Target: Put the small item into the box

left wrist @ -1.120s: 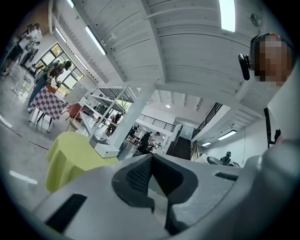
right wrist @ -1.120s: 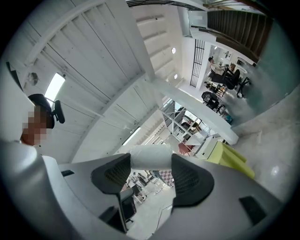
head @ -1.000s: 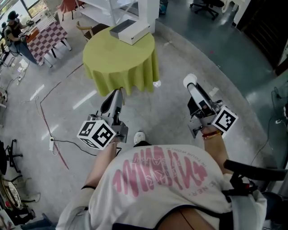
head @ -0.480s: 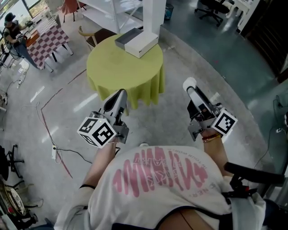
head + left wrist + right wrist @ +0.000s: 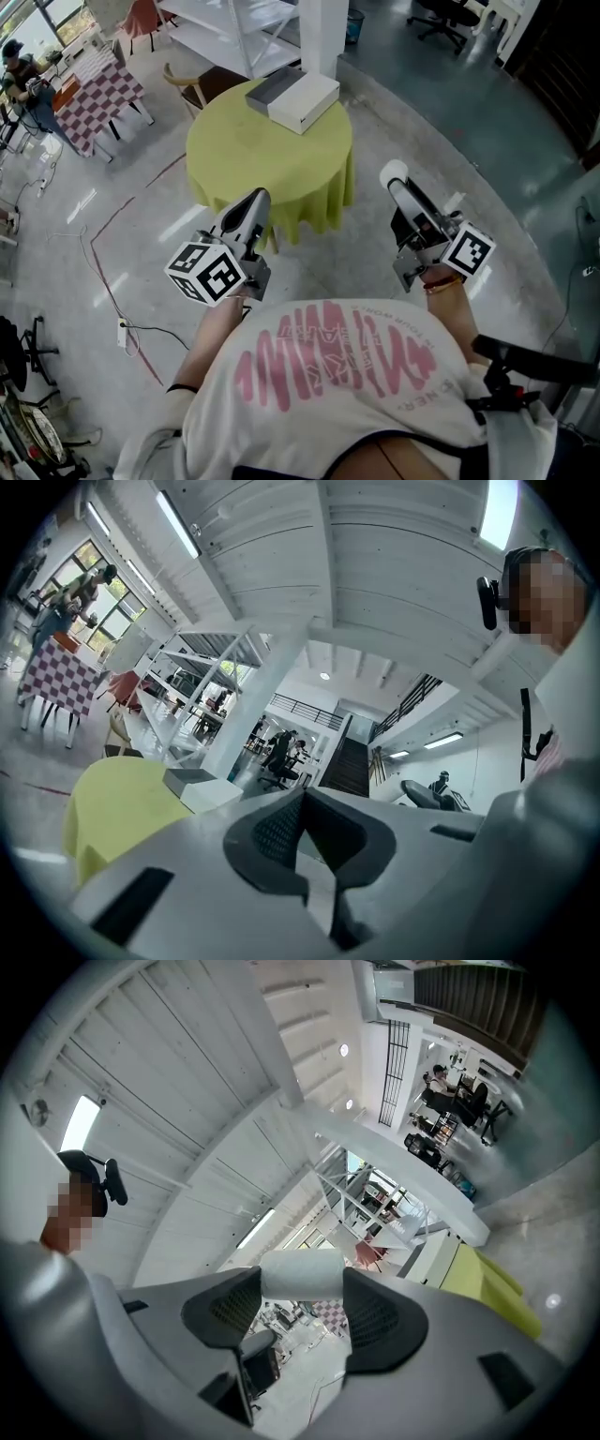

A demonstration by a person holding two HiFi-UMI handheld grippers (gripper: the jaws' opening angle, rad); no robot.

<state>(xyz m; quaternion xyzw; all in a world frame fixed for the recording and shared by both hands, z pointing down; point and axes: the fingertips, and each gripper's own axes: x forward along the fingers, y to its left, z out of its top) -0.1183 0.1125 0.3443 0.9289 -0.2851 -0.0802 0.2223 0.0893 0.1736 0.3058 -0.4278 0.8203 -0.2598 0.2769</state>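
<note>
The right tool point(image 5: 300, 1290) is clamping a small white roll point(image 5: 300, 1273) between its pads, holding it in the air off the near right side of the worktop point(image 5: 253, 159). The left tool point(image 5: 302, 803) is keeping its jaws together with nothing between them, hovering by the worktop's near edge. The box point(image 5: 292, 96), white with what seems to be a grey lid part alongside, is lying on the worktop's far side. Both tools are pointing toward the worktop, well apart from the box. A person in a white shirt point(image 5: 328, 394) is holding them.
</note>
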